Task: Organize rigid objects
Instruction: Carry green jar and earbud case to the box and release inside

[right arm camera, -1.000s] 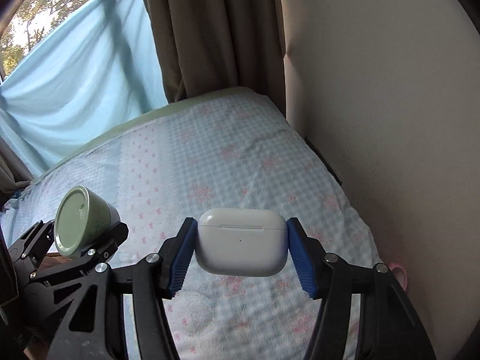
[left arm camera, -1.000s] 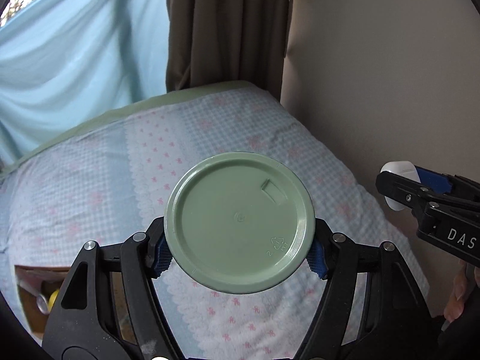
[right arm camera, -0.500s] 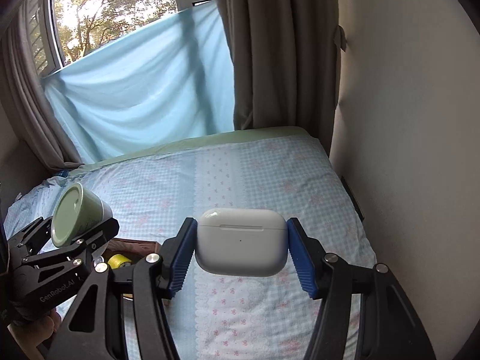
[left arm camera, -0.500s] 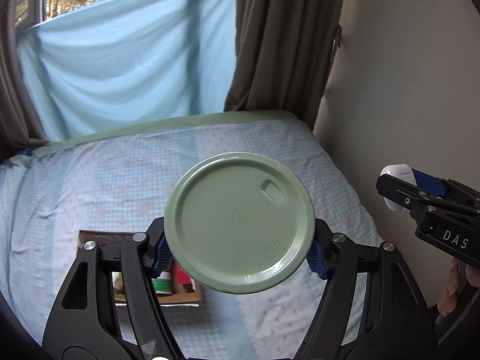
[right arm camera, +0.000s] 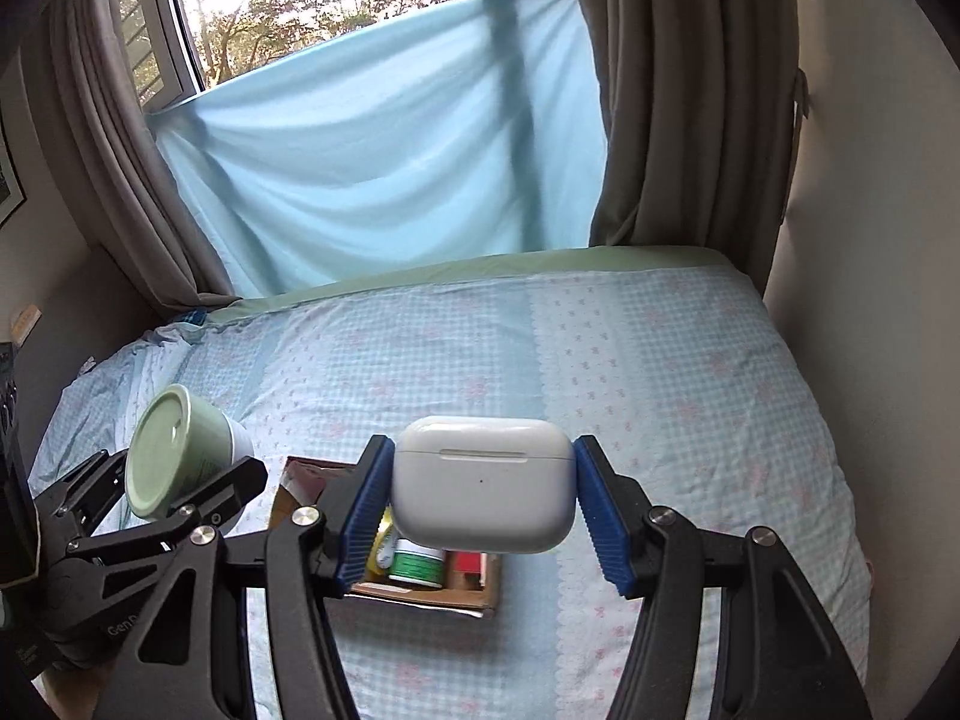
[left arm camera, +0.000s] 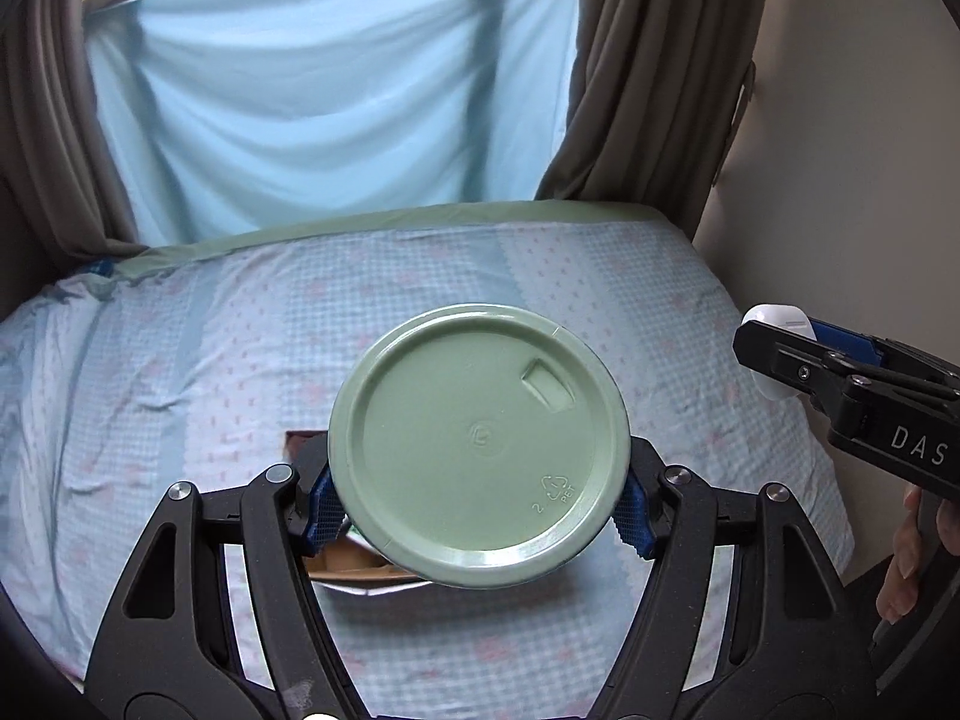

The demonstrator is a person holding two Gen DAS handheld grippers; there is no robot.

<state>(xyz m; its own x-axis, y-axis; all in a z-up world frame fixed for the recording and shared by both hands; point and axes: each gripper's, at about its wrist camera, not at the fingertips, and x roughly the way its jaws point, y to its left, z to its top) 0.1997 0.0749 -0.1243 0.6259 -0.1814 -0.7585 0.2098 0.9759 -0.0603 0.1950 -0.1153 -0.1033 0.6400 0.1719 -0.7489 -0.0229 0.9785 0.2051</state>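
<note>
My left gripper (left arm camera: 477, 507) is shut on a green-lidded jar (left arm camera: 480, 447), lid facing the camera; the jar also shows in the right wrist view (right arm camera: 174, 459). My right gripper (right arm camera: 483, 504) is shut on a white earbud case (right arm camera: 483, 483), which also shows at the right of the left wrist view (left arm camera: 780, 354). Both are held above the bed. A cardboard box (right arm camera: 438, 594) with small items lies on the bed below, mostly hidden behind the held objects.
The bed has a blue checked sheet (right arm camera: 660, 372). A wall (right arm camera: 870, 240) runs along its right side. A light blue cloth (right arm camera: 390, 150) hangs over the window behind, between grey curtains. A person's hand (left arm camera: 906, 558) holds the right gripper.
Both grippers have swung left and tilted up. The cardboard box has come to the middle, under the held jar and case. More window and cloth now show.
</note>
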